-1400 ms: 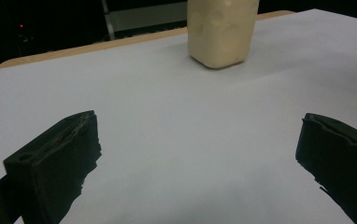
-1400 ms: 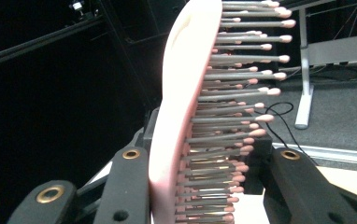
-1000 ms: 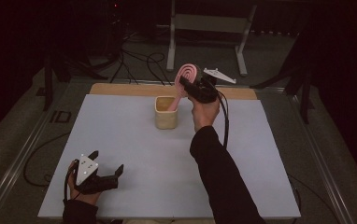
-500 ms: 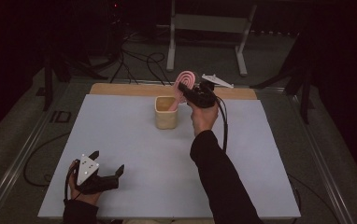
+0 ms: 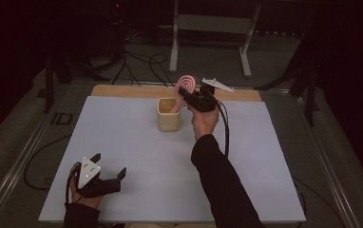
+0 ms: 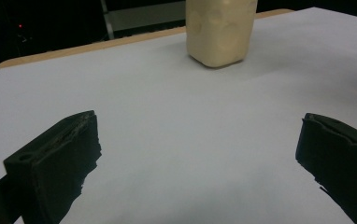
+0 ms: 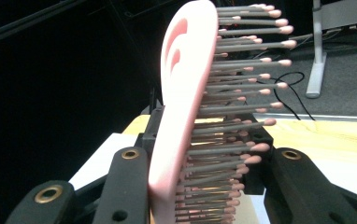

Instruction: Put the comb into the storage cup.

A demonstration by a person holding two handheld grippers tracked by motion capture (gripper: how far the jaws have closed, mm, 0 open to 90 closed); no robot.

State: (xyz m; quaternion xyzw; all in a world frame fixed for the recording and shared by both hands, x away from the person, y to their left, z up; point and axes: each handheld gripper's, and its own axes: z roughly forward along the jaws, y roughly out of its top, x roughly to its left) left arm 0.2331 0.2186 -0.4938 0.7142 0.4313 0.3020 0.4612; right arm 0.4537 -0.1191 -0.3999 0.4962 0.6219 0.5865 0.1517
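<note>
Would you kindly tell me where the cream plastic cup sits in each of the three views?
High view: the cream plastic cup stands at the table's far middle, the pink hairbrush's handle inside it.
Left gripper view: at top centre, beyond the open jaws.
Right gripper view: I cannot make it out behind the pink hairbrush.
Shared landmark: the wooden strip along the table's far edge.

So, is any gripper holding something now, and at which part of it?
The right gripper is shut on the pink hairbrush, clamping its bristled head; the handle dips into the beige cup. The left gripper is open, holding nothing.
</note>
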